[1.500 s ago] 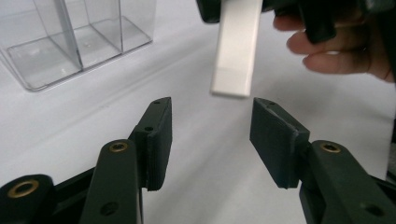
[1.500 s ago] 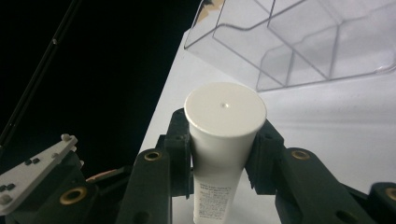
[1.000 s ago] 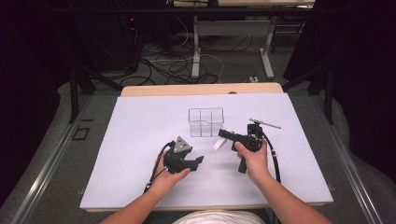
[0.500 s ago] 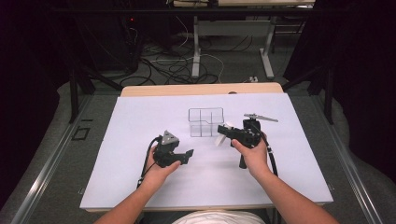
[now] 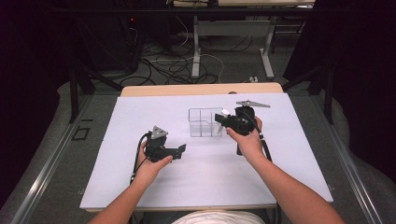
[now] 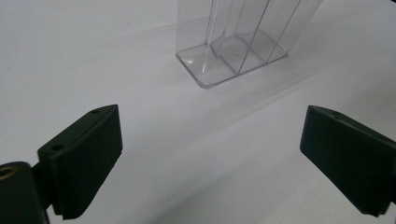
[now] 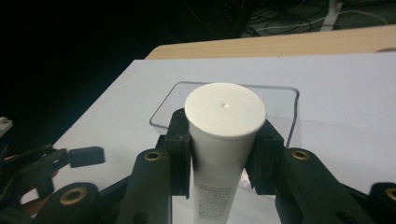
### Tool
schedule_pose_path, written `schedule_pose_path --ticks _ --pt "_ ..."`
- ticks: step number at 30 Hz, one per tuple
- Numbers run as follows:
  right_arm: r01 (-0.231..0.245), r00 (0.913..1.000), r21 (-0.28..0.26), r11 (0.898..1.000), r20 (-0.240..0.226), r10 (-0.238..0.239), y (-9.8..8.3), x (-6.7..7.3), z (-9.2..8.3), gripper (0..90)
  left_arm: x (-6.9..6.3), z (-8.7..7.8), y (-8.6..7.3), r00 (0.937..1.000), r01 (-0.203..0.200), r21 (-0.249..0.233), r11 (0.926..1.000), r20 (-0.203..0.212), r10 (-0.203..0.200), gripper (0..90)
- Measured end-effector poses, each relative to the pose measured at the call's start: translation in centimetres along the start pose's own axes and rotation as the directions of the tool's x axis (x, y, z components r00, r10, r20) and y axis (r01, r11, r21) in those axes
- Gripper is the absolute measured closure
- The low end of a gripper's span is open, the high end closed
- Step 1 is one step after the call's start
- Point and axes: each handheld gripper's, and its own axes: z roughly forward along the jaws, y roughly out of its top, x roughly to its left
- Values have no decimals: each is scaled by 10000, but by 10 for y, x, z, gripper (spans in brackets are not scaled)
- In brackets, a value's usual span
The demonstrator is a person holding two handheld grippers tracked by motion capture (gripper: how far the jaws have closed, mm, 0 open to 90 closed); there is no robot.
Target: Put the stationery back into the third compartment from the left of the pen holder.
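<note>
A clear plastic organizer [image 5: 204,122] with upright dividers stands mid-table on the white sheet. My right gripper [image 5: 223,118] hovers at its right edge, shut on a white tube [image 5: 225,112]. In the right gripper view the tube [image 7: 224,116] rises cap-up between the black jaws of my right gripper [image 7: 224,140], with the organizer's rim [image 7: 295,105] just behind it. My left gripper [image 5: 179,150] is held low to the organizer's front left, open and empty. In the left gripper view, my left gripper [image 6: 212,128] has its jaws wide apart and the organizer [image 6: 233,46] lies ahead.
The white sheet [image 5: 140,186] covers most of the wooden table [image 5: 201,88]. Bare sheet lies in front of and on both sides of the organizer. Cables and table legs crowd the dark floor [image 5: 177,65] beyond the far edge.
My right gripper has carried the tube forward and left, up to the organizer's right side. My left gripper has drifted left and slightly away from the person.
</note>
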Motion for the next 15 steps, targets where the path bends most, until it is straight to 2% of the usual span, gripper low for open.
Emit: schedule_pose_path --ticks 2,5,8,9,10,11,15 --pt "188 9996 -138 9997 189 -185 6 1 3 664 2 0 0 10000 69 -15 10000 -22 -69 2" --pt "527 9977 -351 9980 446 -511 14 1 8 664 4 0 0 9999 142 36 9999 -92 -141 2" --pt "838 9934 -585 9948 836 -788 20 0 15 664 6 1 0 9991 151 97 9998 -399 -147 1" --pt "874 9921 -624 9942 956 -812 21 -1 18 664 5 2 -1 9986 317 53 9995 -415 -315 1" --pt "928 9906 -600 9939 1063 -861 22 -2 21 664 6 3 -1 9986 383 88 9992 -374 -380 1" --pt "921 9901 -570 9941 1111 -854 22 -2 24 663 7 3 -1 9988 232 132 9996 -428 -226 1" --pt "1169 9837 -367 9925 1420 -1106 19 -3 36 664 9 3 -2 9985 306 205 9993 -463 -296 2"
